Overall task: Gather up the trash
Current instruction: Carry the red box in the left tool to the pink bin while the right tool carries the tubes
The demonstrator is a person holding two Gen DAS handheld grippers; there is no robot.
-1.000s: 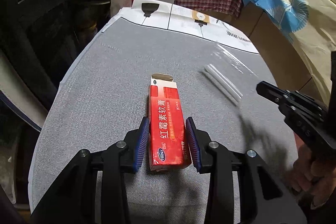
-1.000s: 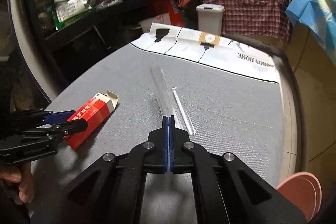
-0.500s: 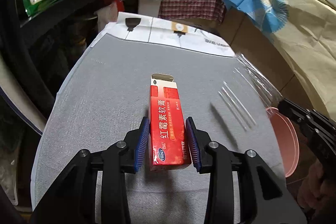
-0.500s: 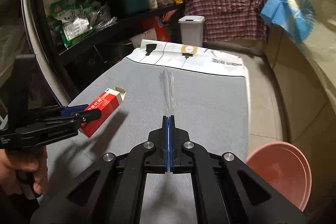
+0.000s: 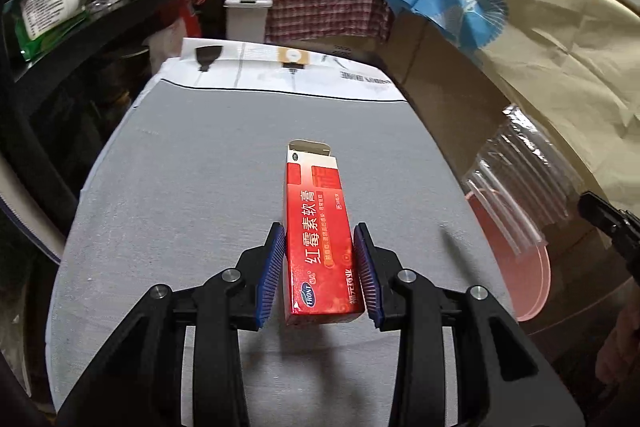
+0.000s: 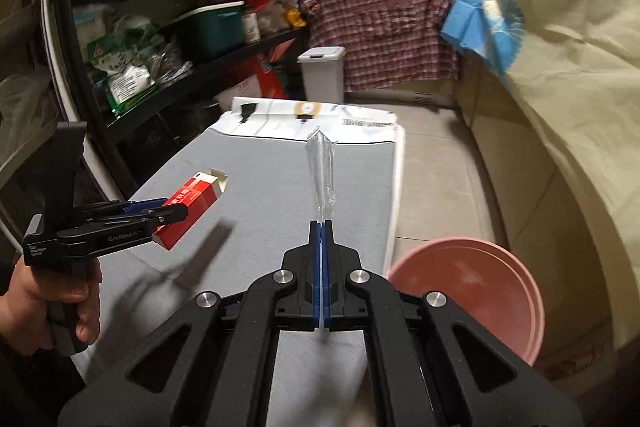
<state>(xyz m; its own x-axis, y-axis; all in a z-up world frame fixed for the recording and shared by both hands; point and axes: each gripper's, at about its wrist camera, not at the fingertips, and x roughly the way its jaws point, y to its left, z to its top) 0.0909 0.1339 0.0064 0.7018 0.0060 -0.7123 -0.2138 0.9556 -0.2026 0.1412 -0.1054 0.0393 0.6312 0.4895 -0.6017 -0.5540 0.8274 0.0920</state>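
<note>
Clear plastic wrapper (image 6: 321, 171) is pinched flat in the right tongs (image 6: 321, 227) near the pink basin (image 6: 480, 291), likely its drop spot, while the left tongs (image 5: 320, 267) clamp the red carton (image 5: 318, 235) lifted above the grey desk (image 5: 192, 187).

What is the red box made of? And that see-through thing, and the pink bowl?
The red box looks like thin printed cardboard: glossy print, with a plain folded flap open at its far end. The see-through wrapper seems to be thin clear plastic film: it crinkles, glints and shows the table behind it. The pink bowl is probably matte plastic, smooth and evenly coloured, though that is less certain.
</note>
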